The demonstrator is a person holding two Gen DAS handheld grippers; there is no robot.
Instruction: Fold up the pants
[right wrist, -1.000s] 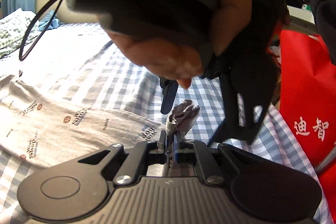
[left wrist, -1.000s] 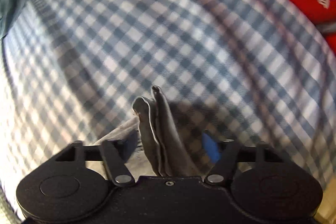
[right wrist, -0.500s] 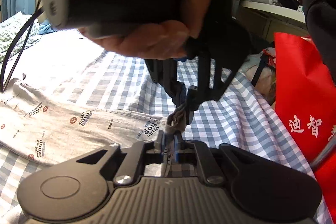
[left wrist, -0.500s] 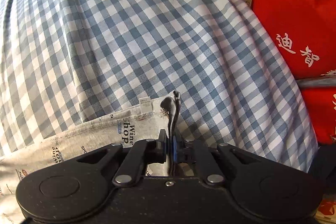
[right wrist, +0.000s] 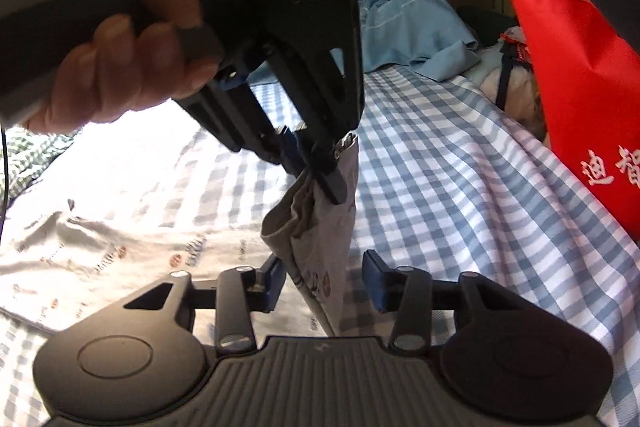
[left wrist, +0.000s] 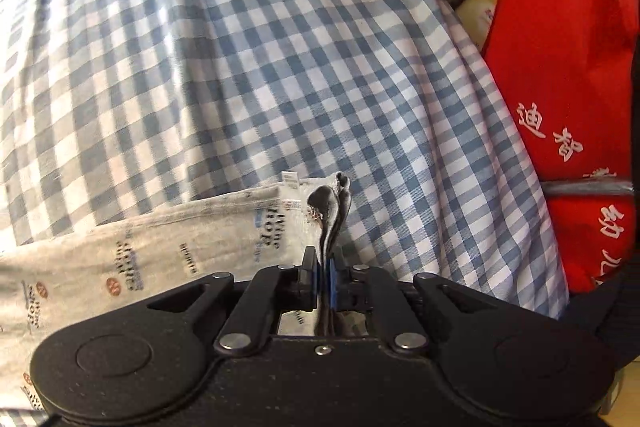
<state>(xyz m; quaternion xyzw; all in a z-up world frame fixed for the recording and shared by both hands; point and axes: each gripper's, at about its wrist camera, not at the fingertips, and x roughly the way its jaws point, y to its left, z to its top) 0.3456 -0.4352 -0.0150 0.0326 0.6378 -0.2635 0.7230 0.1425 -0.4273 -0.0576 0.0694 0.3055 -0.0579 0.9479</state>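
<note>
L claw (left wrist: 325, 267) pinched tight on bunched edge of the pants (left wrist: 132, 251), lifting that bit off the bed (left wrist: 248, 67). R claw (right wrist: 325, 281) has just been opening, pads now apart w/ hanging pants fabric between, not pressed. Rest of pants lies flat on checked bed sheet. Red bag (left wrist: 568, 67) beside bed edge.

Matt black plastic left gripper (left wrist: 326, 267), blue-padded, clamps soft grey printed knit pants (left wrist: 132, 251). Ahead of the claw lies a smooth woven blue-and-white checked sheet (left wrist: 248, 67); to its right, a matt red fabric bag (left wrist: 568, 67). The right gripper (right wrist: 325, 281) has a ribbed matt plastic housing with dull metal rivets.
</note>
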